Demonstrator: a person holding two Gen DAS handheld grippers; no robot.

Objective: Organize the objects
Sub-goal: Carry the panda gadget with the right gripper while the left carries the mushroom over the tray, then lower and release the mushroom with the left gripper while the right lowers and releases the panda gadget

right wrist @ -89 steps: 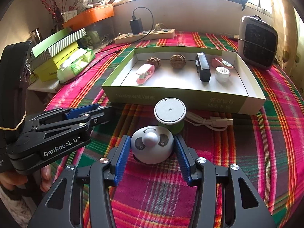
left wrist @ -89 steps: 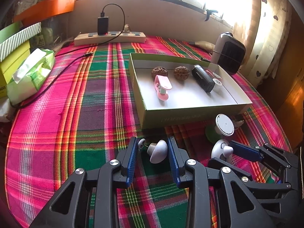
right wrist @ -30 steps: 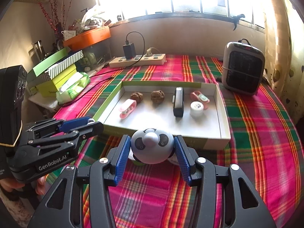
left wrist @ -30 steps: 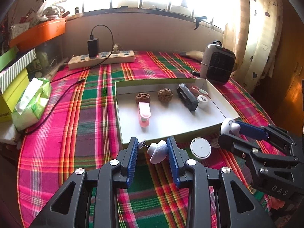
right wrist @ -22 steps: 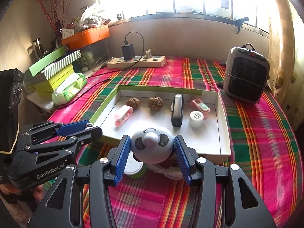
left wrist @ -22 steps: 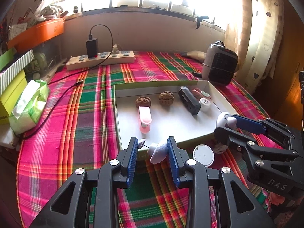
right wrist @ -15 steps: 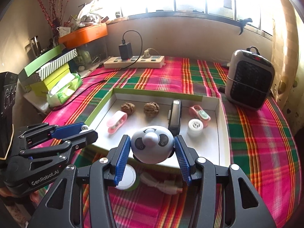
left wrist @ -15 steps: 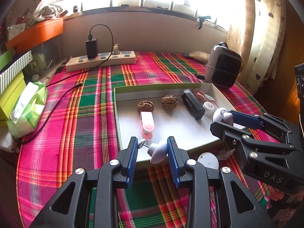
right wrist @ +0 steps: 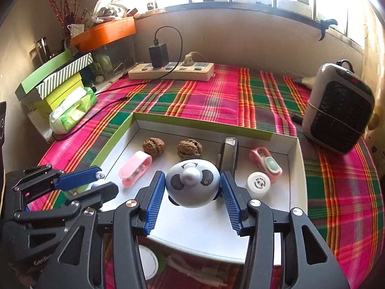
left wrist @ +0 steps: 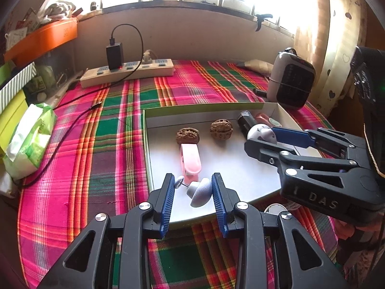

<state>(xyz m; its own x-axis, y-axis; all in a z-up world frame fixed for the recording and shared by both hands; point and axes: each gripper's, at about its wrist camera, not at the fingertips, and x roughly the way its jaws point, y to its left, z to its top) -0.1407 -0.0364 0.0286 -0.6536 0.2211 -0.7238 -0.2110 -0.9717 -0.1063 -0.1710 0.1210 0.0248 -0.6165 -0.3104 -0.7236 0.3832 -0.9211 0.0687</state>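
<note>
Over the box [right wrist: 192,125], right gripper [right wrist: 192,192] clamps the panda toy [right wrist: 192,185]; only the left view shows left gripper [left wrist: 193,190] pinching the small white piece [left wrist: 199,191]

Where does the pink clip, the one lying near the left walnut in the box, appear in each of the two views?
Left wrist view: pink clip at centre, just beyond the jaws.
Right wrist view: pink clip left of centre, beside the panda toy.
Shared landmark: the power strip.
</note>
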